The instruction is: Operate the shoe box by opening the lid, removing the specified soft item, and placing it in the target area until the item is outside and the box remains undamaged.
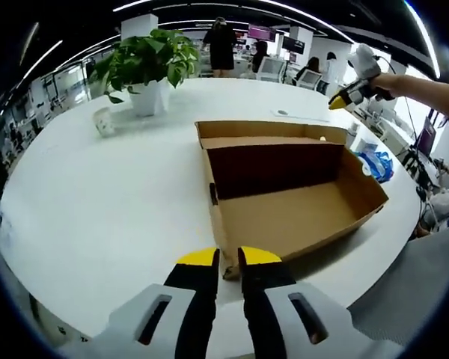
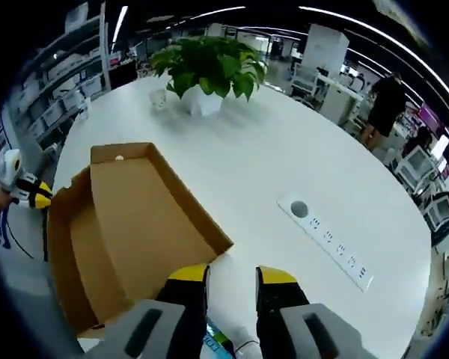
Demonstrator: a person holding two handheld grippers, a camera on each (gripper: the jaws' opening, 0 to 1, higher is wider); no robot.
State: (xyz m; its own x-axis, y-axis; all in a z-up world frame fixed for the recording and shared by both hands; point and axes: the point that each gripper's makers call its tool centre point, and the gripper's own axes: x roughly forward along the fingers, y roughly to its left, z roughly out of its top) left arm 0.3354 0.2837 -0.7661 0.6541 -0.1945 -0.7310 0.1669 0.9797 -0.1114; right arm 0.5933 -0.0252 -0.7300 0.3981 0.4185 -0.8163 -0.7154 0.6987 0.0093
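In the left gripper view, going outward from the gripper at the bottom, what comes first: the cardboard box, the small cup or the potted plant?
From the left gripper:
1. Cardboard box, right at the jaw tips, open, centre-right.
2. Small cup, far left on the white table.
3. Potted plant, a little beyond the cup, upper left.
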